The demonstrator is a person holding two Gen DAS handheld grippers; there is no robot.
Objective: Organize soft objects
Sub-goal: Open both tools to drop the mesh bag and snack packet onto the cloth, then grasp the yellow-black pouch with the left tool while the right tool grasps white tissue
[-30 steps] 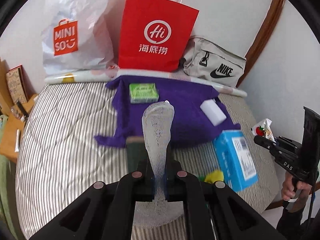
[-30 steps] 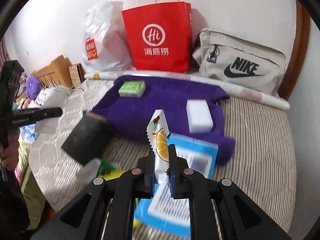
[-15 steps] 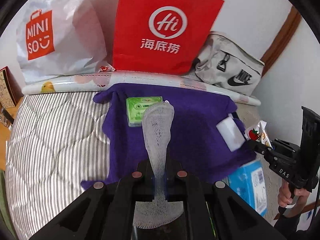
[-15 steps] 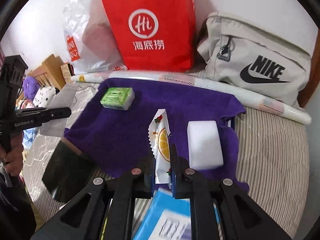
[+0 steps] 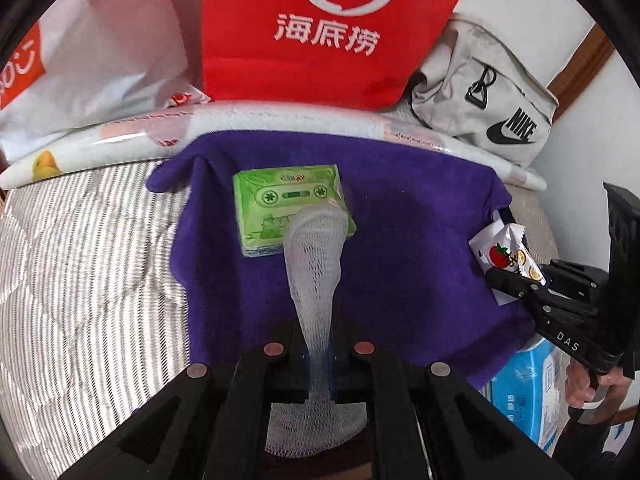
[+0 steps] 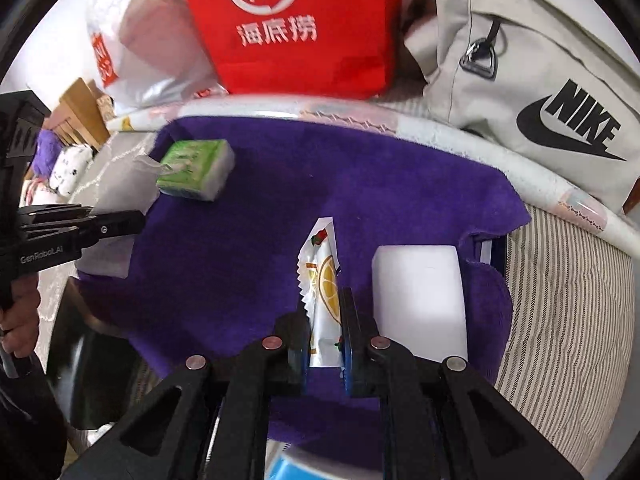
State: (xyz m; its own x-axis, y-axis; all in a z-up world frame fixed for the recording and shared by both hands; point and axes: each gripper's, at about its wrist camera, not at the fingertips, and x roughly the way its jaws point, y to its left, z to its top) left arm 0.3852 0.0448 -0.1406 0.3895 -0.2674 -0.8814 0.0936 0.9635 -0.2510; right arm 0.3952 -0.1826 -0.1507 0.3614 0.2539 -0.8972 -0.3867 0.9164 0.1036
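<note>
My left gripper (image 5: 319,320) is shut on a white foam mesh sleeve (image 5: 314,264) and holds it above the purple towel (image 5: 408,256), just in front of a green tissue pack (image 5: 280,204). My right gripper (image 6: 325,316) is shut on a white snack packet with fruit print (image 6: 322,280), over the towel (image 6: 240,248), beside a white sponge block (image 6: 420,292). The right gripper with its packet (image 5: 508,252) shows at the right of the left wrist view. The left gripper (image 6: 120,220) shows at the left of the right wrist view.
A red paper bag (image 5: 320,28), a white Miniso bag (image 5: 80,60) and a grey Nike pouch (image 6: 540,80) stand at the back behind a rolled printed sheet (image 5: 280,114). A blue pack (image 5: 528,396) lies at the towel's near right. A dark object (image 6: 92,368) lies left, on the striped mattress (image 5: 80,280).
Both grippers have moved forward over the purple towel, still holding the mesh sleeve and the snack packet. The tissue pack and sponge block now appear much closer.
</note>
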